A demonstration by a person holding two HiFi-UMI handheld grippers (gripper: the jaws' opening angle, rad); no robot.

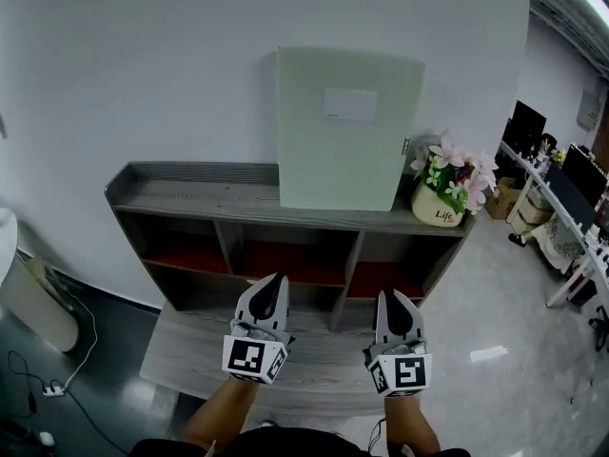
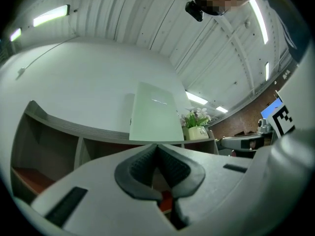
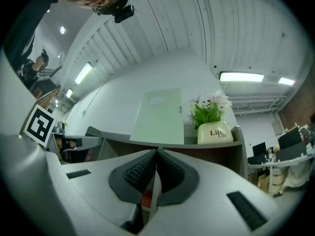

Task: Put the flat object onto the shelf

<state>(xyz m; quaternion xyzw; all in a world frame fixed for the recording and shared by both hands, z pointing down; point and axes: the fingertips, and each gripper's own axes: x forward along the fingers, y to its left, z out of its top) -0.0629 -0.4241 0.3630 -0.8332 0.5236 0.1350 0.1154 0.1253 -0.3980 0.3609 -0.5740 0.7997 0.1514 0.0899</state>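
Note:
A pale green flat board (image 1: 347, 131) with a white label stands upright on the top of the grey wooden shelf (image 1: 190, 198) and leans against the white wall. It also shows in the left gripper view as the board (image 2: 155, 113) and in the right gripper view as the board (image 3: 160, 116). My left gripper (image 1: 269, 284) and right gripper (image 1: 395, 298) hover side by side in front of the shelf's lower compartments, well below the board. Both are shut with nothing between the jaws, as the left gripper (image 2: 157, 149) and right gripper (image 3: 157, 154) show close up.
A white pot of pink flowers (image 1: 442, 208) sits on the shelf top right beside the board. A low grey platform (image 1: 190, 350) lies under the grippers. A white bin (image 1: 29, 293) and floor cables (image 1: 52, 388) are at left; desks with monitors (image 1: 571, 198) at right.

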